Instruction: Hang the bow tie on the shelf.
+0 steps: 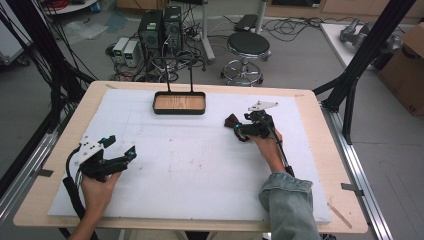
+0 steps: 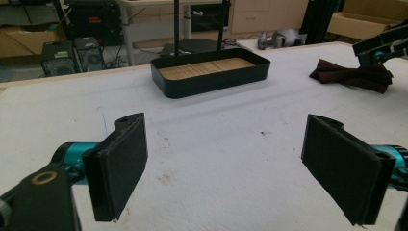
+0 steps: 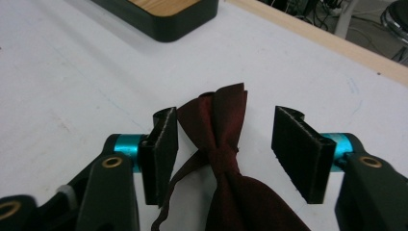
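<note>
The cloth [image 3: 226, 159], a dark red strip knotted or bunched at its middle, lies on the right half of the worktop [image 1: 190, 165], well right of the tray. The right hand-held gripper [image 3: 223, 149] straddles it at the pinch: its jaws stand half spread, the left pad touching or just beside the fabric, the right pad clear of it, so nothing is gripped yet. In the high view the same gripper [image 1: 239, 131] sits low over the cloth [image 1: 231, 121]. The left hand-held gripper [image 1: 122, 147] rests near the left front edge with its jaws spread wide and nothing between them.

Judging by this, the job is at its start: the reach is made, the grip is about to be taken, and lifting and carrying are left. The tray is a likely goal, though that is only a guess.

The worktop is a white sheet with faint scuffs and marks, set on a pale wooden board. At its far middle stands the tray [image 1: 179, 111], black-walled with a wooden floor and two thin uprights, bare inside. Beyond lie a grey floor, a stool [image 1: 248, 46], computer towers [image 1: 161, 27] with tangled cables, and a cardboard box [image 1: 406, 65] at far right.
</note>
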The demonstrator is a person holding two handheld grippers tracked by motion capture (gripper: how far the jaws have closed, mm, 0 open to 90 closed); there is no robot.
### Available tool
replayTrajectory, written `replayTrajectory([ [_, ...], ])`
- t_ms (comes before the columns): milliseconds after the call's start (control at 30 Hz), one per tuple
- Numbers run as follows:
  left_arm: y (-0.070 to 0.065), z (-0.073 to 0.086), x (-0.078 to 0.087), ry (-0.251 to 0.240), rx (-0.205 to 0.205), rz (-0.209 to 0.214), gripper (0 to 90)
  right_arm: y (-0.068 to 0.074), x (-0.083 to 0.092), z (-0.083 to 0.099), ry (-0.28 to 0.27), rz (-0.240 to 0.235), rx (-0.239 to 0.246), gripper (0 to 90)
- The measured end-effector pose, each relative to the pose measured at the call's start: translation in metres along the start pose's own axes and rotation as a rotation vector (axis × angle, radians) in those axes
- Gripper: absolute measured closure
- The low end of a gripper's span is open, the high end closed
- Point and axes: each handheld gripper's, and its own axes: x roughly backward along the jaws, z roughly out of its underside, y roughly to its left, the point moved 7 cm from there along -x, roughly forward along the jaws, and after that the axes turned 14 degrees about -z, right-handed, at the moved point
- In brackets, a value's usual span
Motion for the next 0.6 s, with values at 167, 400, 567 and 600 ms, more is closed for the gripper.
replayTrajectory([
  [167,0.0,0.0,0.0,0.004,-0.004,0.0,16.7,-0.001,-0.008,0.007,0.051,0.003,0.018,51.5],
  [400,0.001,0.001,0.0,0.007,-0.002,-0.004,16.7,-0.004,-0.016,0.015,0.096,0.001,0.029,57.1],
  [567,0.001,0.002,0.001,0.009,-0.009,-0.005,16.7,-0.003,-0.017,0.016,0.116,0.009,0.045,72.3],
  [600,0.001,0.002,0.001,0.008,-0.01,-0.007,16.7,-0.003,-0.016,0.015,0.12,0.012,0.053,73.7],
])
